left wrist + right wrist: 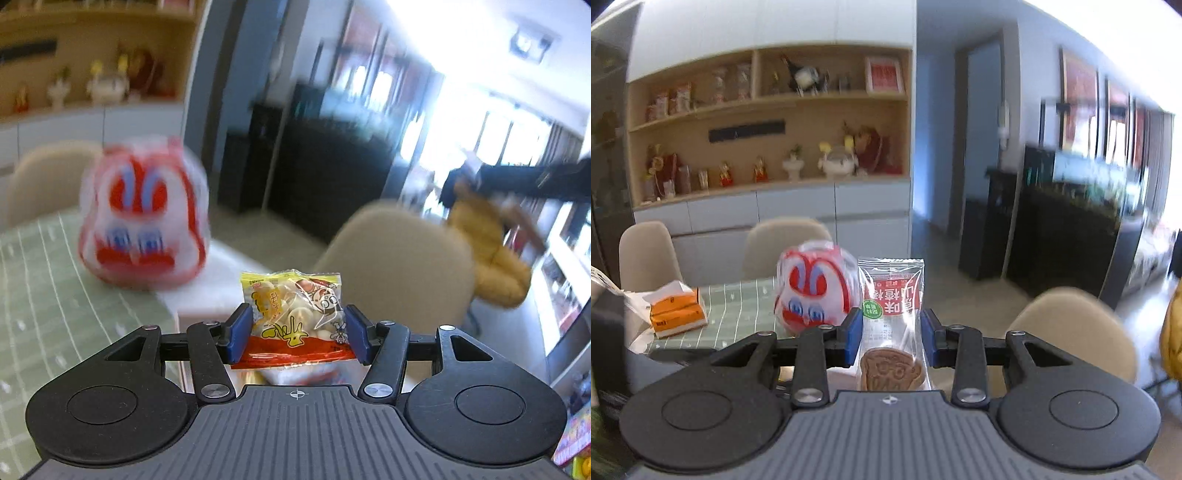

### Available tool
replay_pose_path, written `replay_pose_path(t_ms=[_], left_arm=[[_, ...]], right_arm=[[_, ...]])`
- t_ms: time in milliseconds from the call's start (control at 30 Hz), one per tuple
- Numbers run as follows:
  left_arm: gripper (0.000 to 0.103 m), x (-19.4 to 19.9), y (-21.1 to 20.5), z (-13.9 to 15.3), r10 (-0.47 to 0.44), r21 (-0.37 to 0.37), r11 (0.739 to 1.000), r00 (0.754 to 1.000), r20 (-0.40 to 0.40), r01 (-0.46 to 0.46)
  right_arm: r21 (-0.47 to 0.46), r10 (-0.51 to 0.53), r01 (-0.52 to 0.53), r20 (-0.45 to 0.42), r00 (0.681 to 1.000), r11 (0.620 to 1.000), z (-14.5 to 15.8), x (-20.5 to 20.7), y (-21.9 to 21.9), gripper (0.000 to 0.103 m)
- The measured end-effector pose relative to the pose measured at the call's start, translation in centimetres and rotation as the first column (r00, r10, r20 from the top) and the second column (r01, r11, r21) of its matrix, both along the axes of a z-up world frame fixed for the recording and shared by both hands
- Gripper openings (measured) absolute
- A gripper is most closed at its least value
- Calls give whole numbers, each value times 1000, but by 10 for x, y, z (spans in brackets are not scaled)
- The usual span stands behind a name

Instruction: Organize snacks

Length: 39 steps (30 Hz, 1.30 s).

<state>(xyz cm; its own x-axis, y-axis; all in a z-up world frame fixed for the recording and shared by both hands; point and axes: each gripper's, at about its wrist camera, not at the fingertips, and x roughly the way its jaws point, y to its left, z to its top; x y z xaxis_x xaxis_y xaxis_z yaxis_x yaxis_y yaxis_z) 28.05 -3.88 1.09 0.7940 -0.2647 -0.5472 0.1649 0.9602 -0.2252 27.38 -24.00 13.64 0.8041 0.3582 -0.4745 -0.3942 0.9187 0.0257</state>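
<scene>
In my left tool [298, 334] I have a small yellow-and-red snack packet [295, 319], pinched across its width by the blue pads [241, 332] and held up clear of the bench [48, 302]. It looks light and crinkly, with loose round pieces inside that would crush, so I judge a gentle squeeze on the flat side edges is right, not on the bulge. Its print reads upside down to me: red end nearest, yellow end away.

My right tool [891, 339] is closed on a clear wafer-biscuit sachet [892, 314], also lifted. The film is slick and soft — the brown biscuit [892, 371] sits at the near end and is surely brittle, so I grip the middle, beyond it. Its long axis runs straight away from me along the fingers, crimped seal farthest.

Beyond, on the green checked bench, stands a red-and-white cartoon-faced bag [814, 291] — blurred — and an orange tissue pack [677, 314] to its left
</scene>
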Motion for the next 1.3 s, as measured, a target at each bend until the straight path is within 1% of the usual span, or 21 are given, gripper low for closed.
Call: replay_pose_path(t_ms=[67,100,133,167,233,333,400,500,567,600,667,700,767,800,867,933,1033,1100,1167,1267,1300], left_arm=[[60,20,-3,-36,-16,34,999,994,-107,20],[61,25,-4,-53,-23,49,998,989,-144,30],[61,26,-2,-62,-23,61,998,989,-146,32],[60,23,-3,-69,-18,83,996,993,-121,28],[58,17,-5,-73,-16,126,992,998,-54,23],[58,11,-1,-74,-32,123,992,999,-13,34],[58,6,6,-69,-29,106,994,1000,5,28],[58,-11,19,-59,21,42,999,1000,10,-22],[58,-27,33,-52,68,-23,997,998,-10,-68],[58,-38,41,-50,91,-60,994,996,-13,-91],[58,-52,58,-44,137,-106,985,991,-15,-137],[58,-63,69,-42,168,-120,978,986,-12,-169],[58,-81,89,-41,229,-121,966,973,-9,-229],[58,-89,99,-42,266,-107,958,964,-23,-267],[58,-99,116,-48,335,-43,939,937,-98,-340],[58,-104,130,-57,382,10,922,906,-181,-387],[54,-117,144,-69,411,50,909,874,-259,-413],[54,-126,153,-75,412,40,907,865,-285,-419],[54,-142,161,-79,414,20,904,859,-300,-428],[54,-161,170,-85,414,-2,899,852,-321,-438],[54,-165,174,-87,414,-9,898,850,-326,-441]], right_arm=[[11,-2,3,-74,997,1000,-24,22,4,33],[18,3,-1,-121,993,1000,-38,34,7,33],[29,13,-8,-175,984,1000,-53,47,10,33],[39,24,-16,-225,974,999,-68,58,14,33],[53,57,-41,-344,937,998,-102,85,25,33],[31,60,-51,-467,882,998,-146,118,46,33],[4,37,-41,-505,862,999,-168,131,54,33],[-27,43,-68,-527,849,997,-187,140,62,35],[-60,42,-87,-528,848,994,-190,138,66,43],[-75,43,-95,-516,856,993,-189,135,69,44],[-101,66,-128,-473,879,987,-180,126,75,51],[-123,65,-131,-433,899,984,-174,119,77,52],[-171,62,-129,-352,934,977,-164,102,83,54],[-187,71,-136,-318,946,973,-159,95,89,54],[-179,118,-178,-302,946,968,-151,85,104,55],[-137,185,-241,-332,925,961,-147,81,128,55],[-84,252,-305,-382,889,949,-141,76,166,55],[-66,292,-349,-416,861,935,-144,71,197,55],[-73,323,-402,-475,819,913,-155,68,230,58],[-102,298,-419,-553,778,902,-178,64,264,58],[-118,285,-419,-567,773,900,-188,63,275,58]])
